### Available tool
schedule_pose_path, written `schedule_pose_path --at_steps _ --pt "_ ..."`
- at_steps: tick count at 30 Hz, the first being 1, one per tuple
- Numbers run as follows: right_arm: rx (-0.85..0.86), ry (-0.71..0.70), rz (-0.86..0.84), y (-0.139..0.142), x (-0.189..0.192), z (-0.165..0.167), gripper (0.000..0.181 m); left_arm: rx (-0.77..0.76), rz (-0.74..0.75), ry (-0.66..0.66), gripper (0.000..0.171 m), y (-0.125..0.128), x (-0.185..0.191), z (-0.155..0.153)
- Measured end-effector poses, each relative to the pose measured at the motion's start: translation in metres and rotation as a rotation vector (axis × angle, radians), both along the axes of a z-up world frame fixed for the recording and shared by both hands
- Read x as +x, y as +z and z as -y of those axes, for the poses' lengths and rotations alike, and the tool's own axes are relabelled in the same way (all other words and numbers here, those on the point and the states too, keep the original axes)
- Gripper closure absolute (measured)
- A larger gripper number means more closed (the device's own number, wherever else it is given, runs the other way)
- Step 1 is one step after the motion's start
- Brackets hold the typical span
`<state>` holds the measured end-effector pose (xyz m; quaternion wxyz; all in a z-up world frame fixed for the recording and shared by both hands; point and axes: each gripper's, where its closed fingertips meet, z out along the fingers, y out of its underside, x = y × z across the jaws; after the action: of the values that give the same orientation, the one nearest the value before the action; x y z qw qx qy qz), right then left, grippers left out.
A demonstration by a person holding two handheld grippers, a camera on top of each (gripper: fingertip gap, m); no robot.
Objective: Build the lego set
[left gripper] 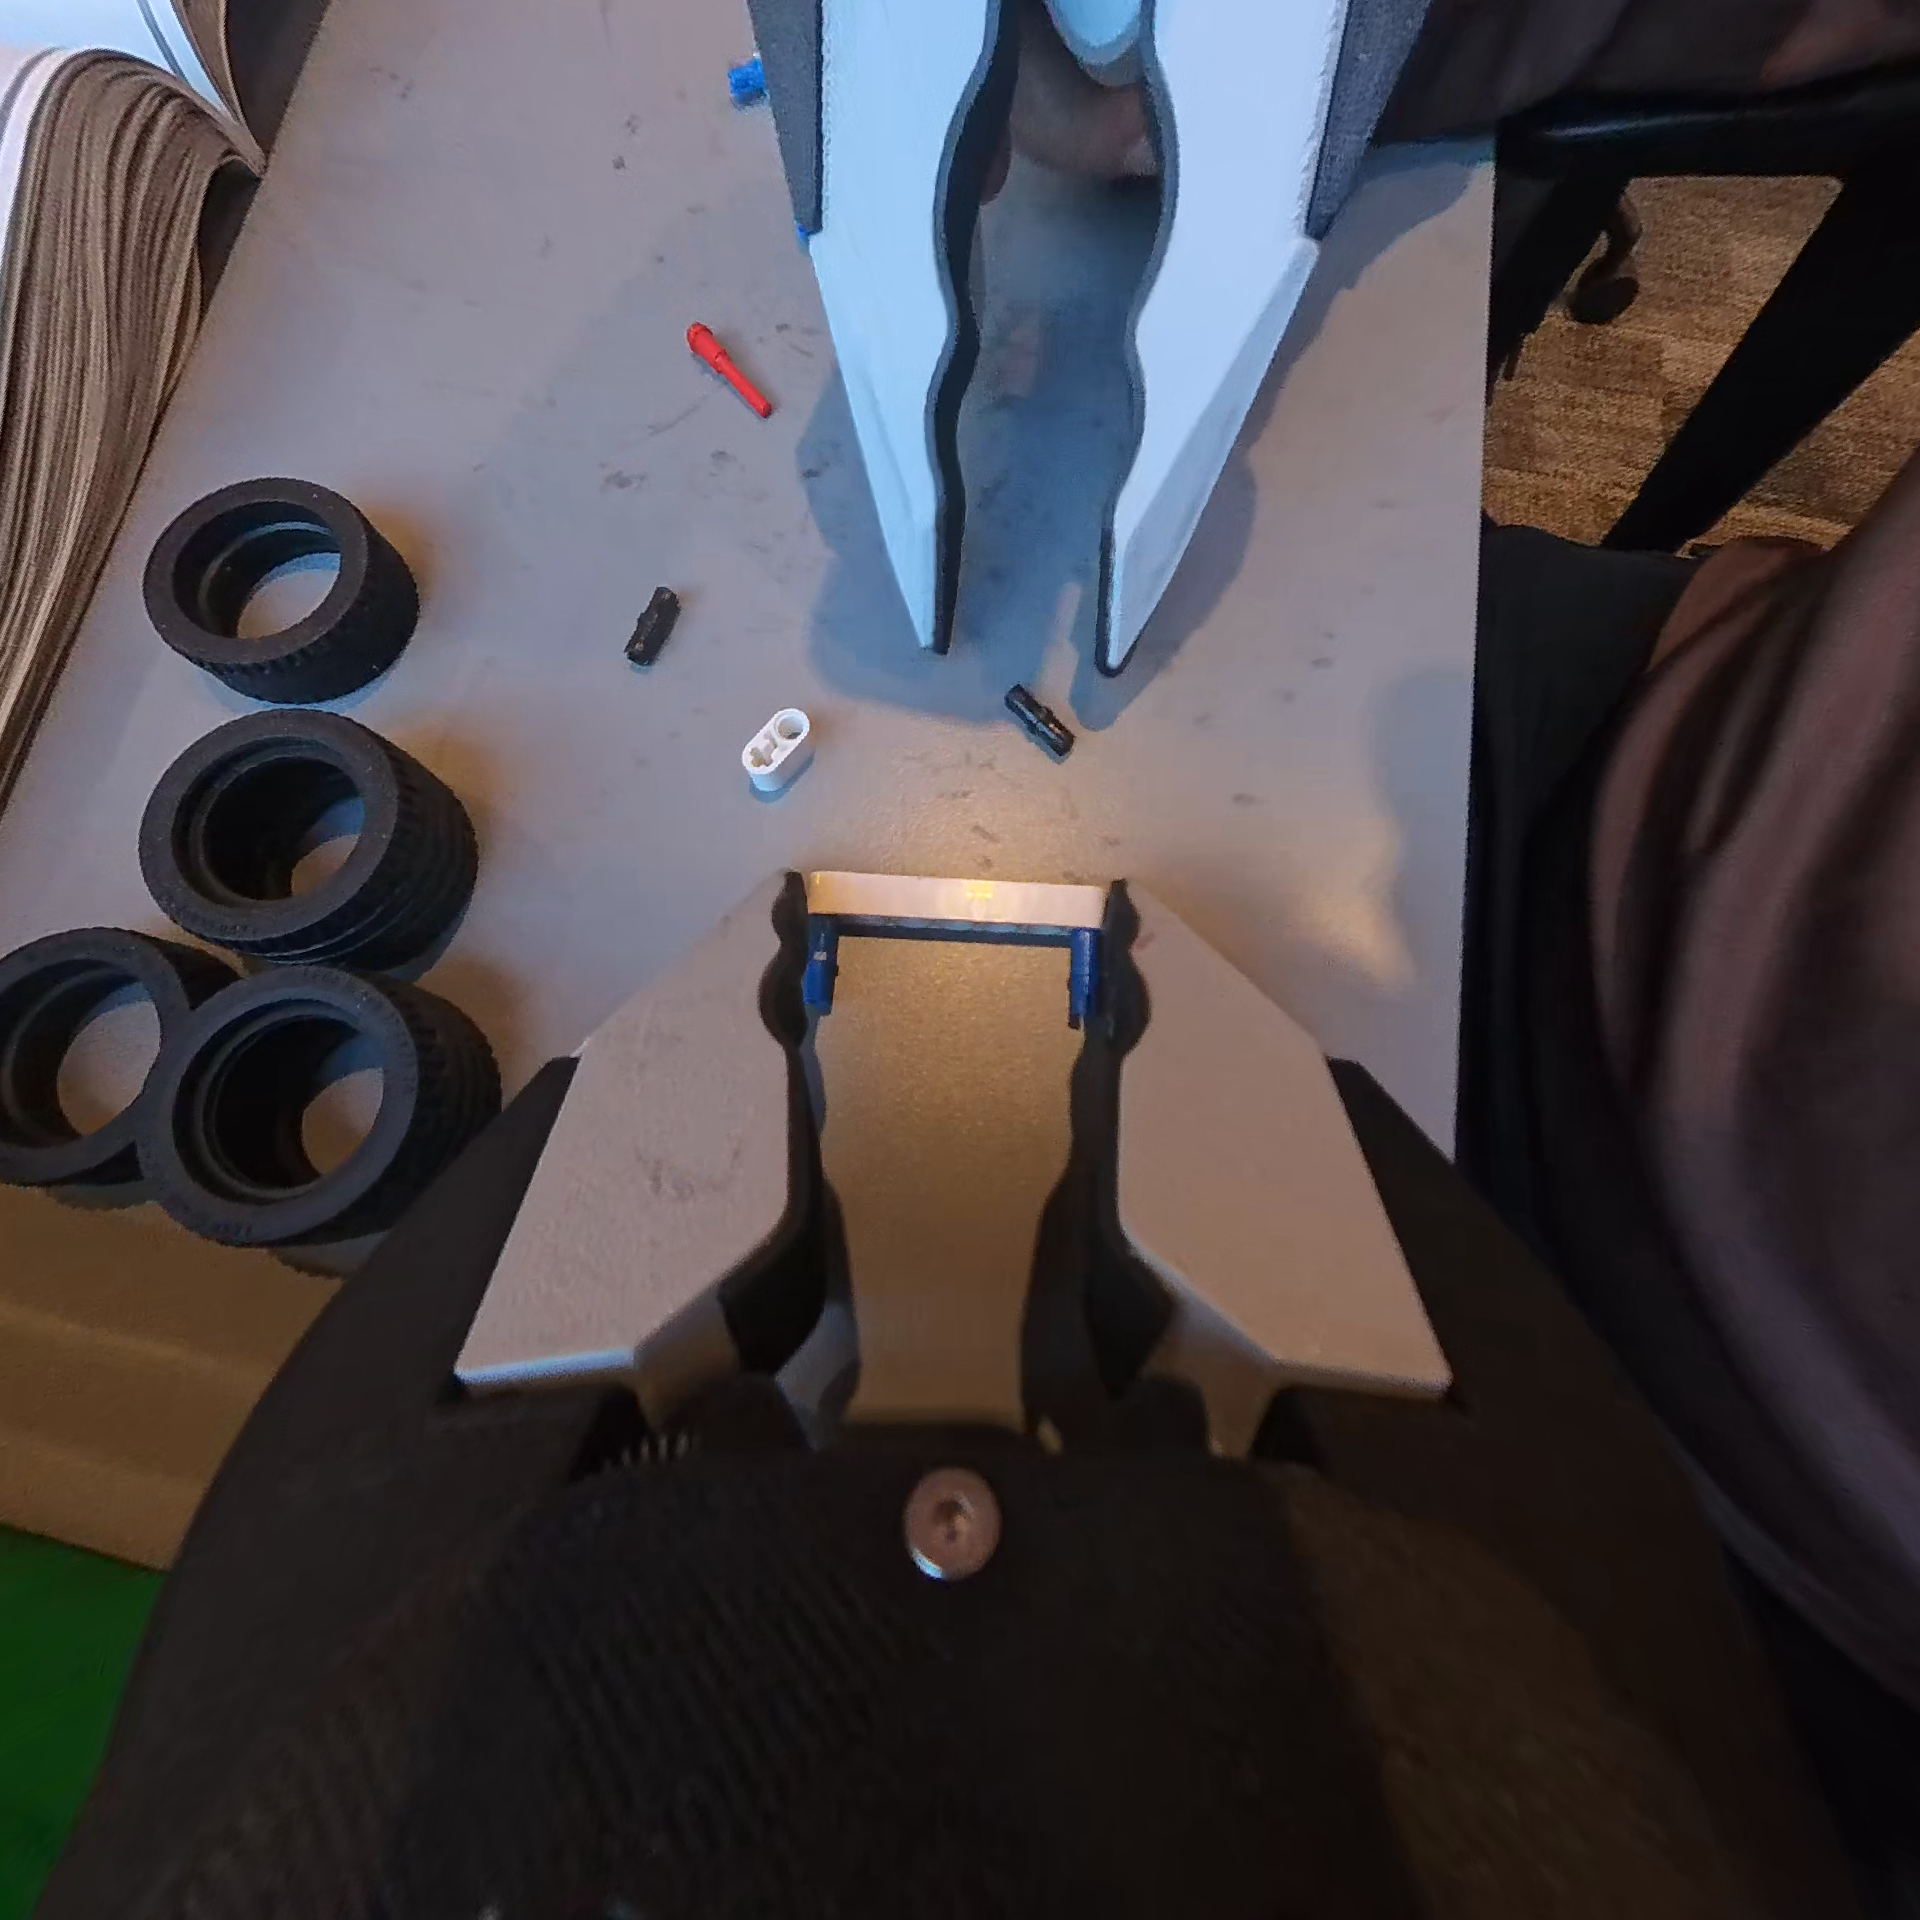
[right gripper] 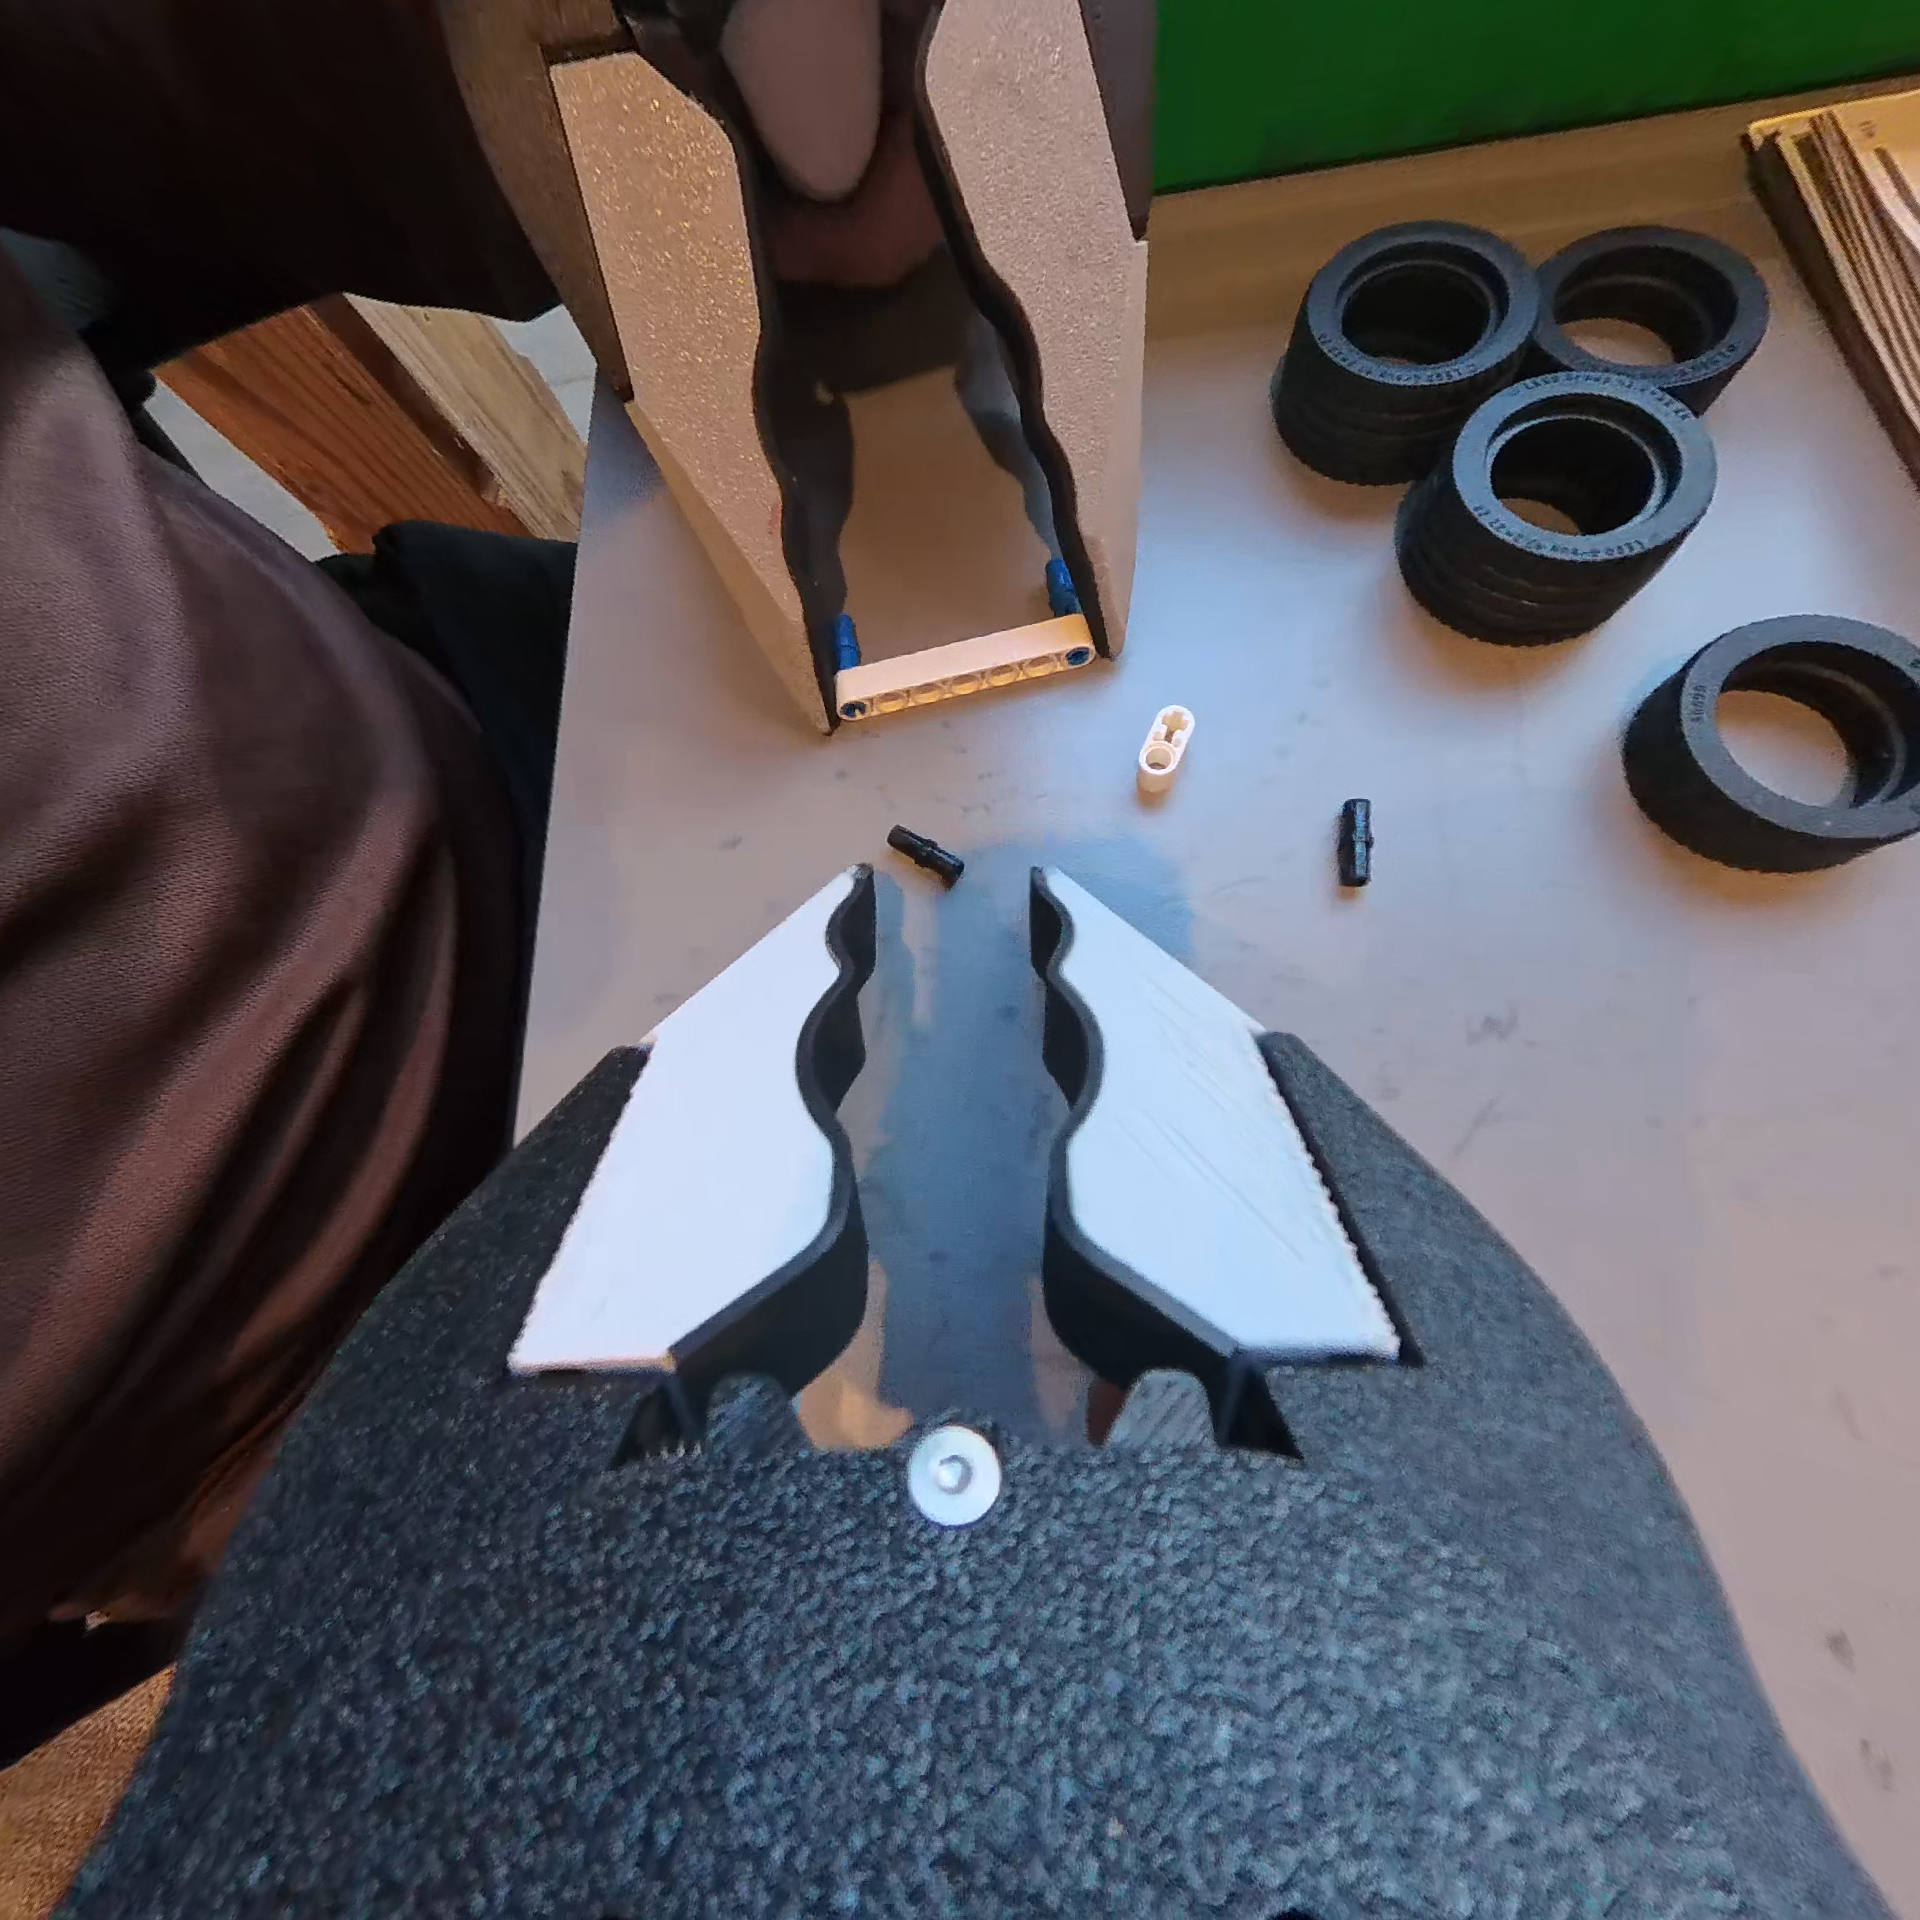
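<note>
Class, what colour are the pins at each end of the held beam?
Blue pins, clearest in the right wrist view.

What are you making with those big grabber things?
A person is building a Lego set with a gripper in each hand. The left gripper is shut on a white beam with a blue pin at each end. The right gripper is open and empty, hovering just over a small black pin on the table. A little white connector, another black pin, a red peg and four black tires wait nearby.
</note>
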<state>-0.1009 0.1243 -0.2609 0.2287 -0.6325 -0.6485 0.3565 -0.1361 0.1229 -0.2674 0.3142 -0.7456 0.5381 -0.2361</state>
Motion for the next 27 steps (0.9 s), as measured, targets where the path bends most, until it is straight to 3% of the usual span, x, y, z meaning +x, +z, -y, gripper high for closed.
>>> schedule_pose_path --at_steps 22,27 --pt "0.137 0.096 0.019 -0.006 -0.007 0.002 0.160 -0.002 0.001 -0.072 0.117 0.000 0.003 0.010" --pt "0.144 0.101 0.018 -0.006 -0.009 0.002 0.176 -0.001 0.001 -0.082 0.117 0.000 0.004 0.011"
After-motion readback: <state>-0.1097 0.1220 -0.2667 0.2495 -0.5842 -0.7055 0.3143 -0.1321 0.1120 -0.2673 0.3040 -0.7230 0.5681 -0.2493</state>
